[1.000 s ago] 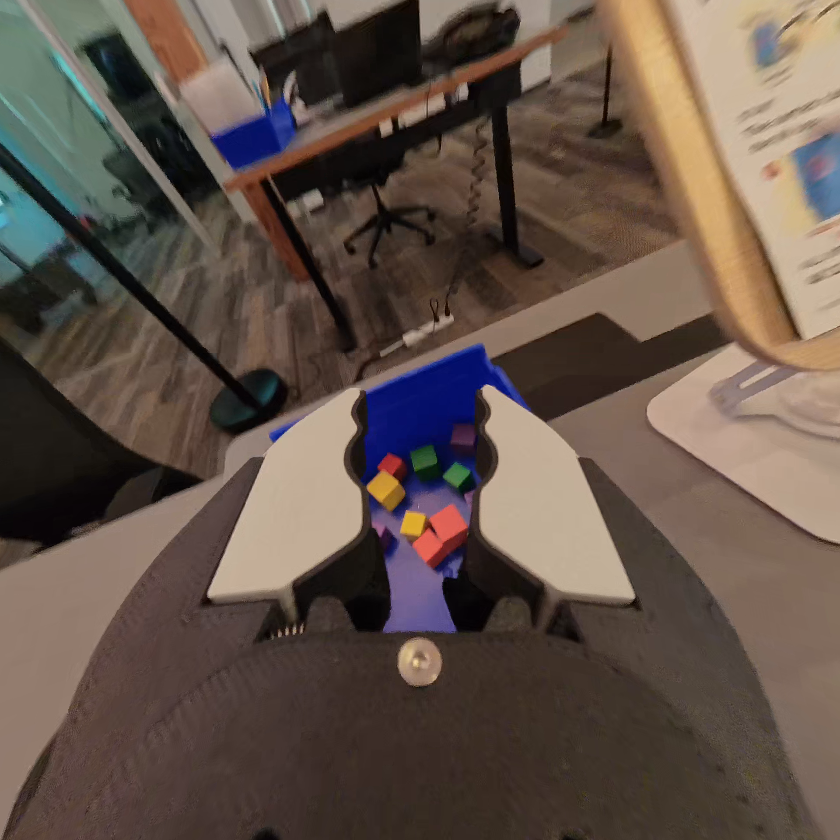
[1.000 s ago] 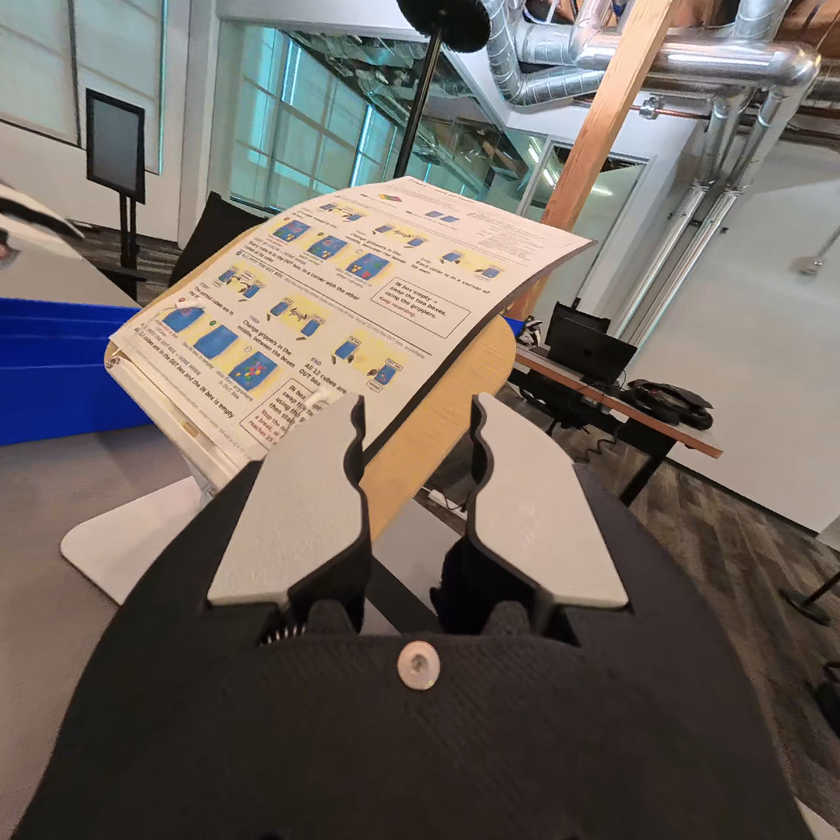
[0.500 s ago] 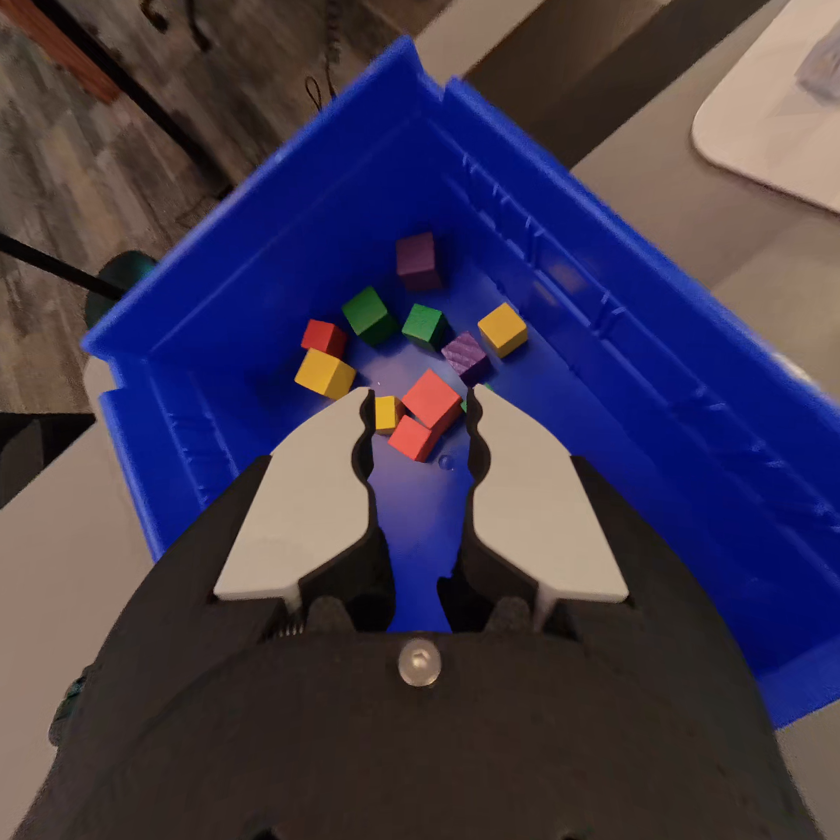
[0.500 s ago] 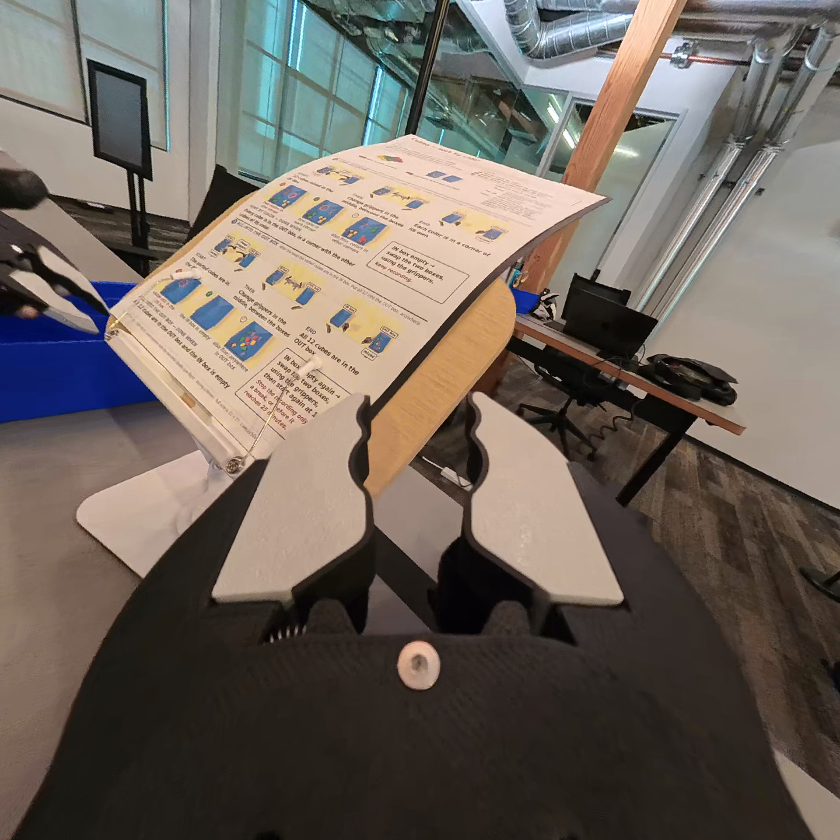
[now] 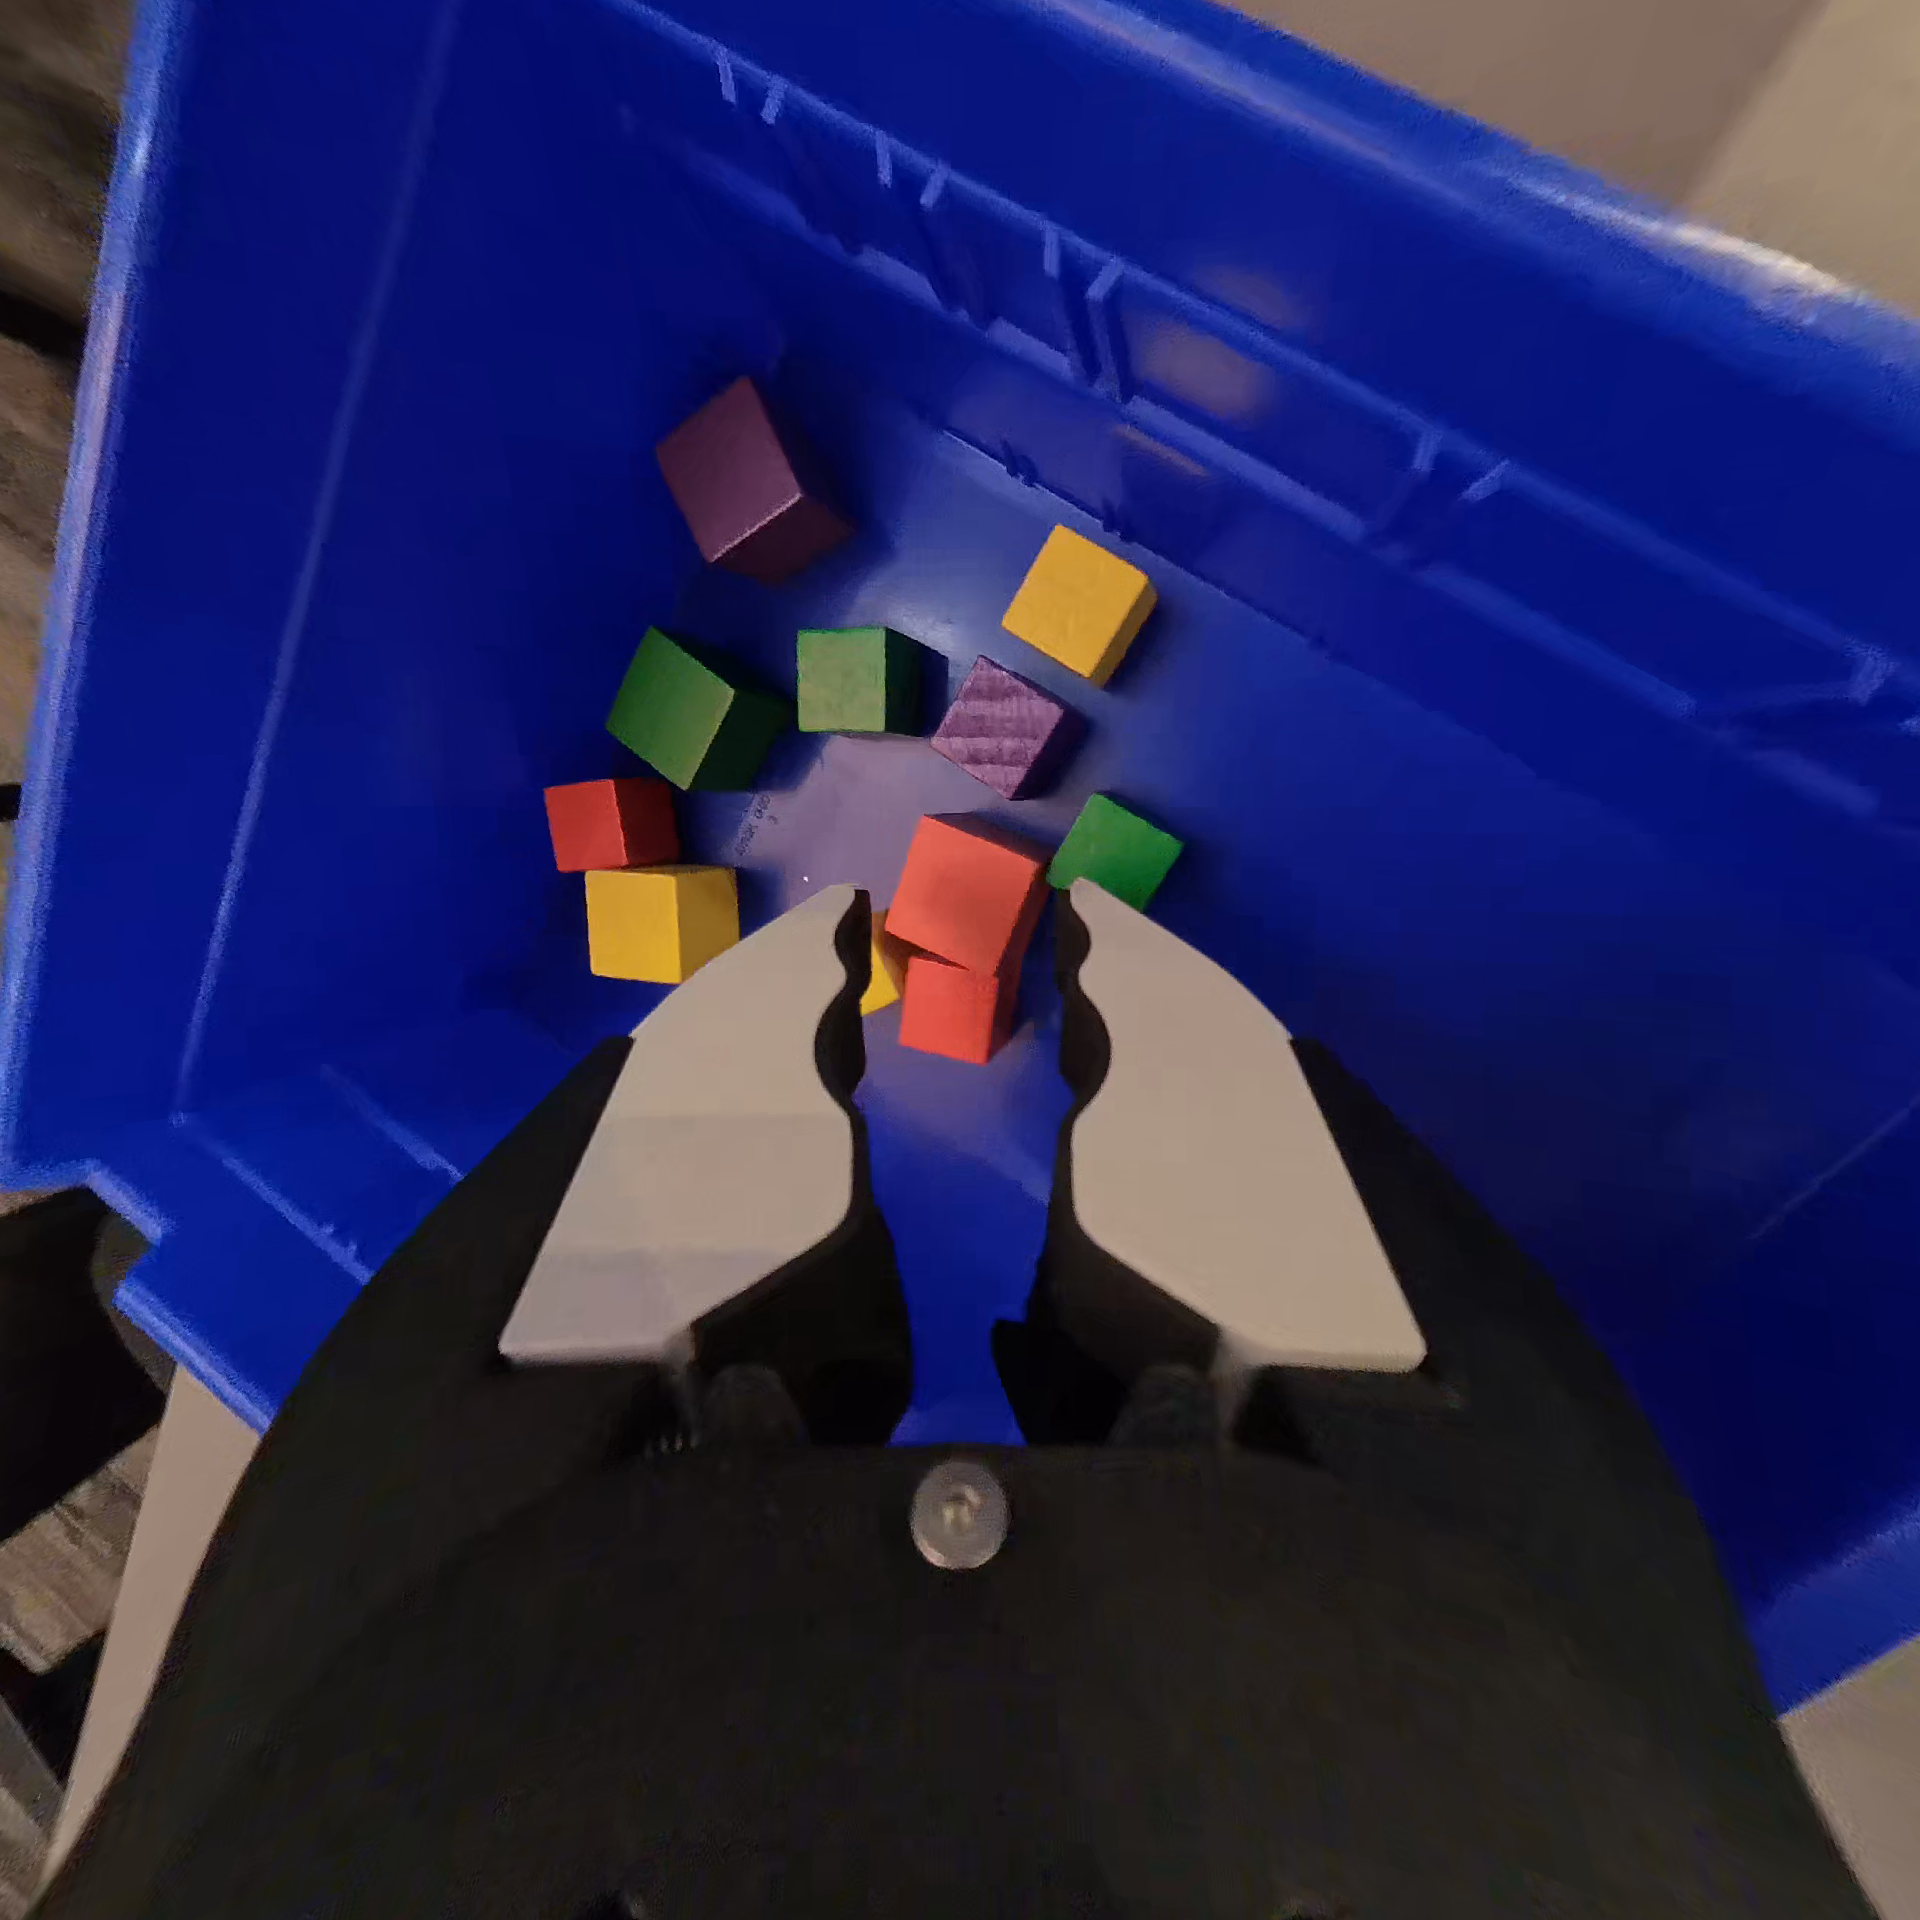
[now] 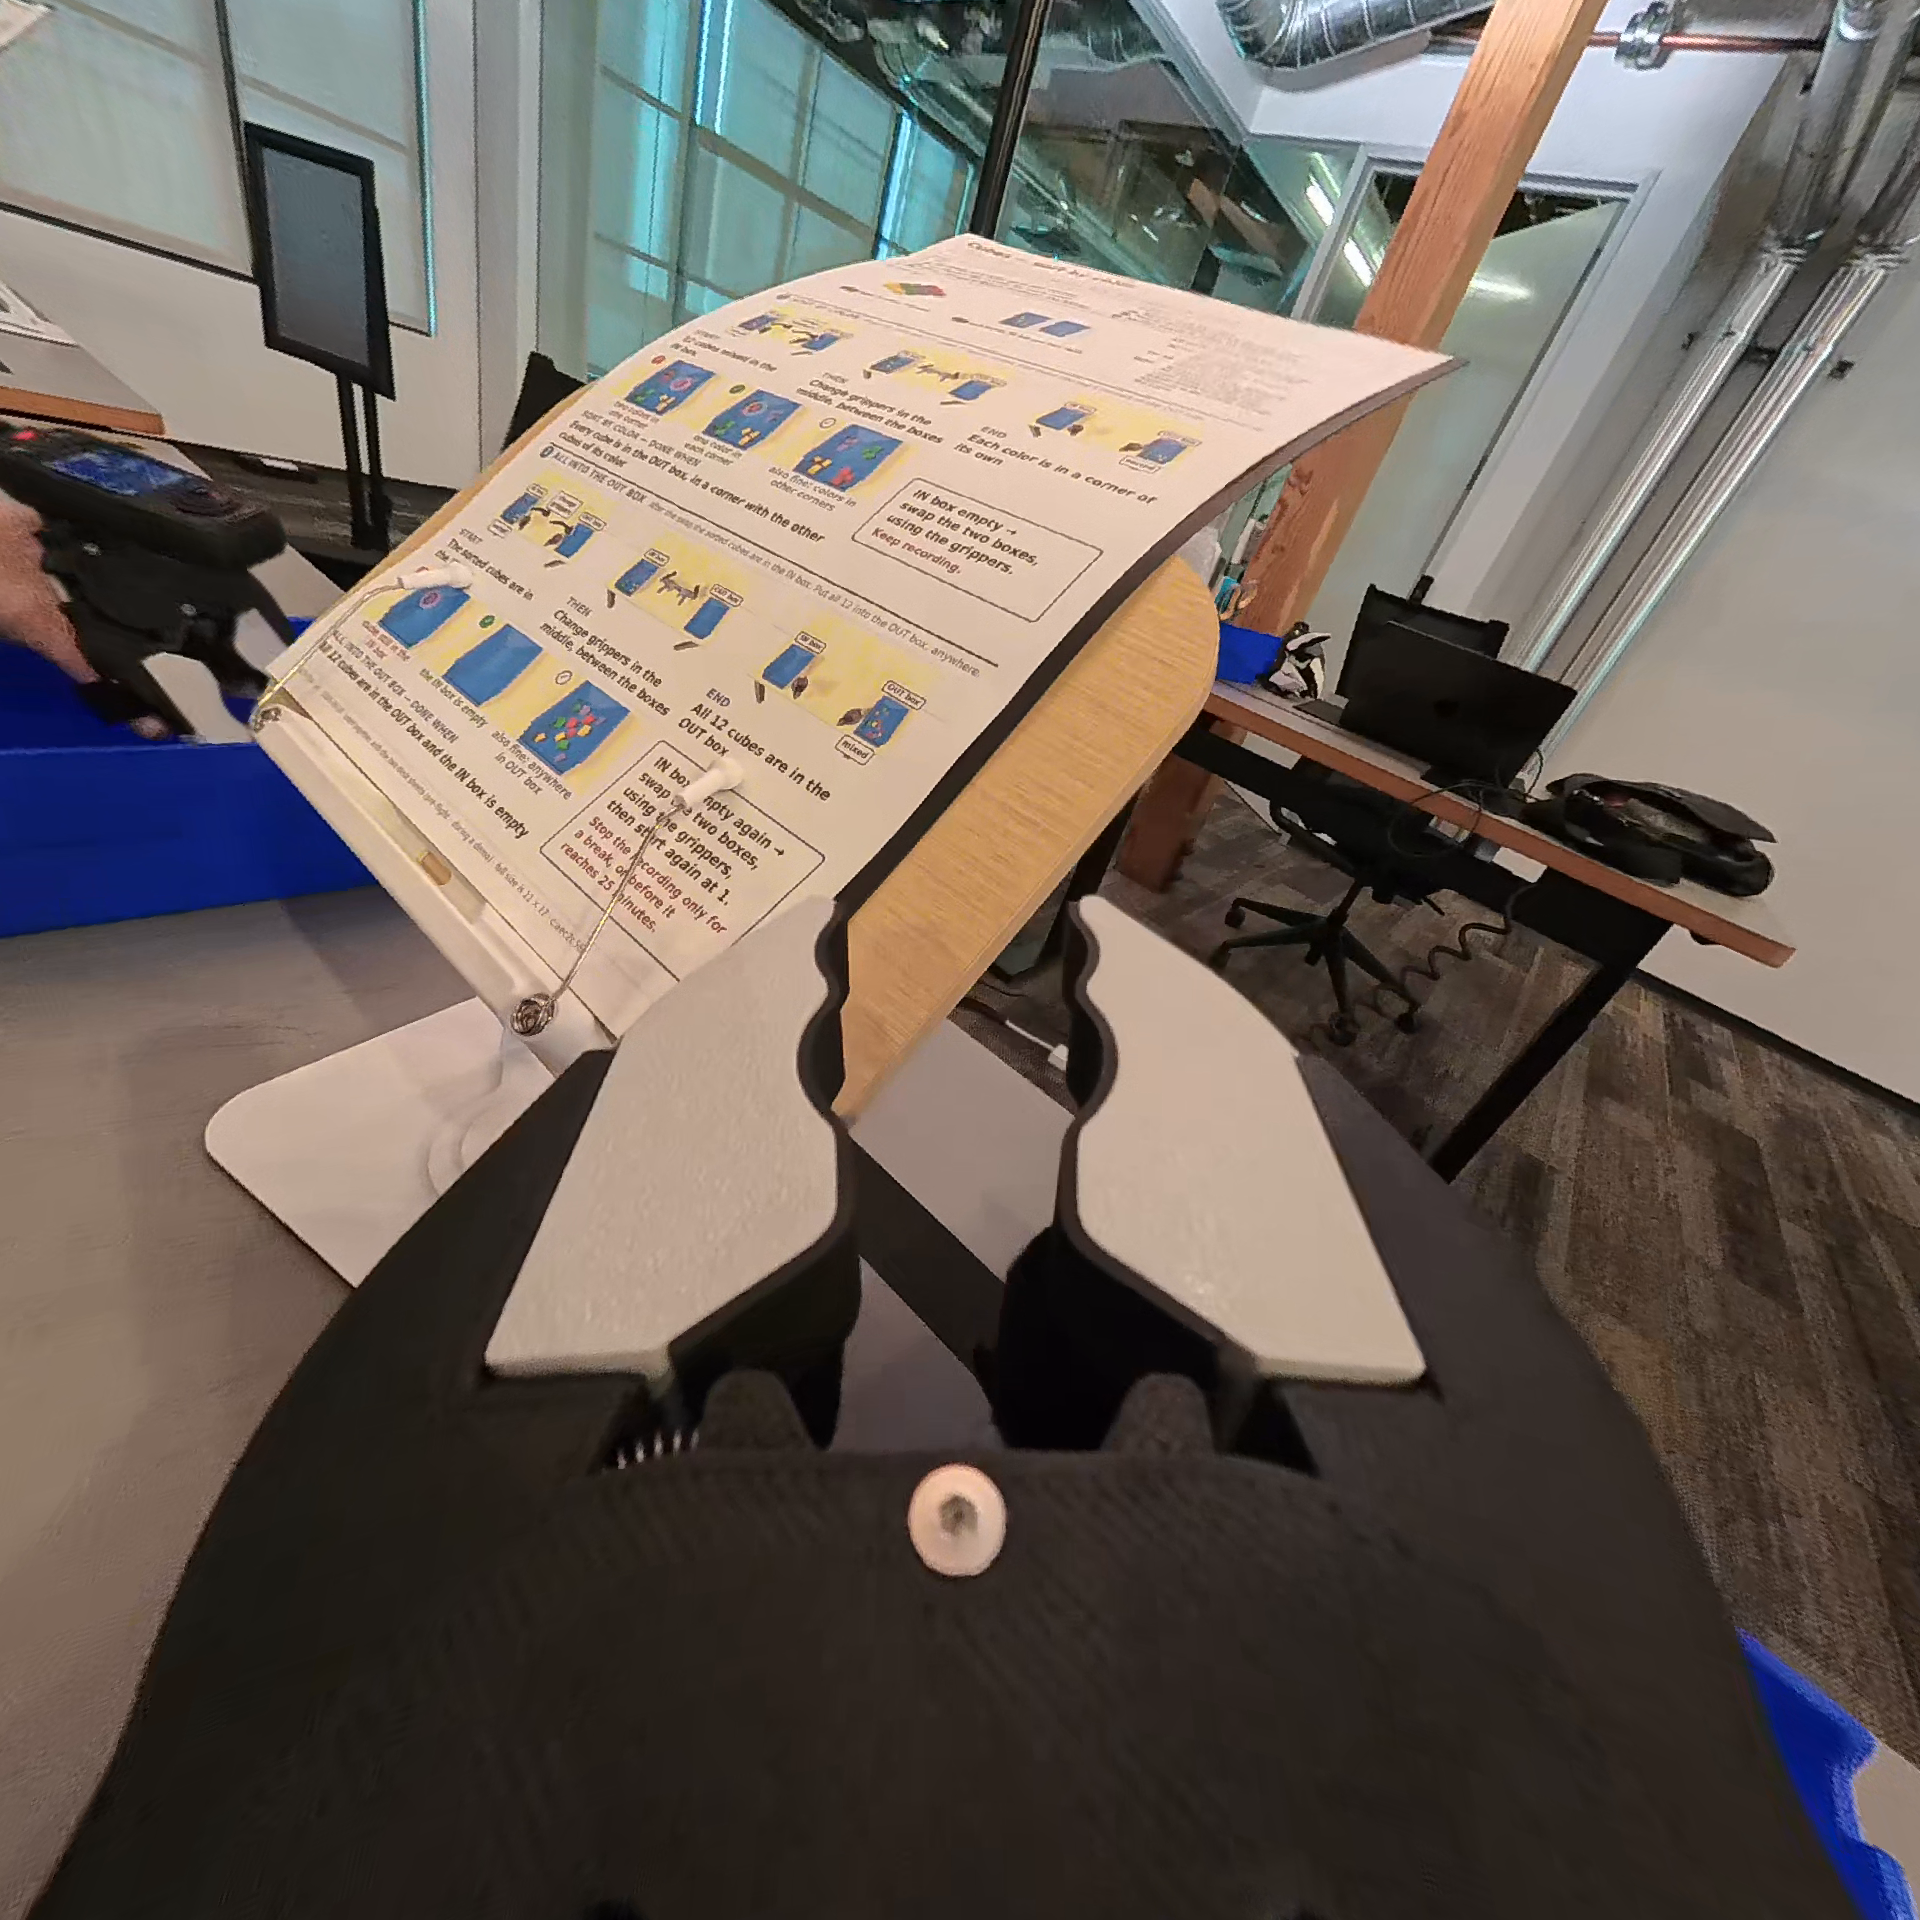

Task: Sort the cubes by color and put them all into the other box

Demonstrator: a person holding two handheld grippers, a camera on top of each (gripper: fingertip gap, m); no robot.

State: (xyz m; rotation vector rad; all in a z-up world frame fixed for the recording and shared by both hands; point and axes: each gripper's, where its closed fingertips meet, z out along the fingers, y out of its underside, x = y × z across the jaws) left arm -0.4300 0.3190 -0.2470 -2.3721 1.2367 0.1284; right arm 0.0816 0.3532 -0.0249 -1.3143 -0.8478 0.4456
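Note:
In the left wrist view my left gripper (image 5: 961,904) is open, low inside the blue box (image 5: 1455,935). A tilted red cube (image 5: 966,894) leans on a second red cube (image 5: 951,1008) between my fingertips; gaps show on both sides, so neither pad presses them. A yellow cube (image 5: 883,977) is half hidden behind the left finger (image 5: 748,1039). Around them lie green (image 5: 1117,852), purple (image 5: 1003,727), yellow (image 5: 660,925) and red (image 5: 608,826) cubes, among others. My right gripper (image 6: 954,920) is open and empty, held in the air over the table.
A printed sheet on a wooden stand (image 6: 790,582) with a white base (image 6: 343,1122) stands in front of the right gripper. The left gripper (image 6: 135,582) and a hand show over the blue box (image 6: 125,821) at the far left. Another blue box edge (image 6: 1829,1787) is at the lower right.
My left gripper has come down into the blue box onto the two red cubes, and its jaws have narrowed somewhat. The right gripper has only drifted a little.

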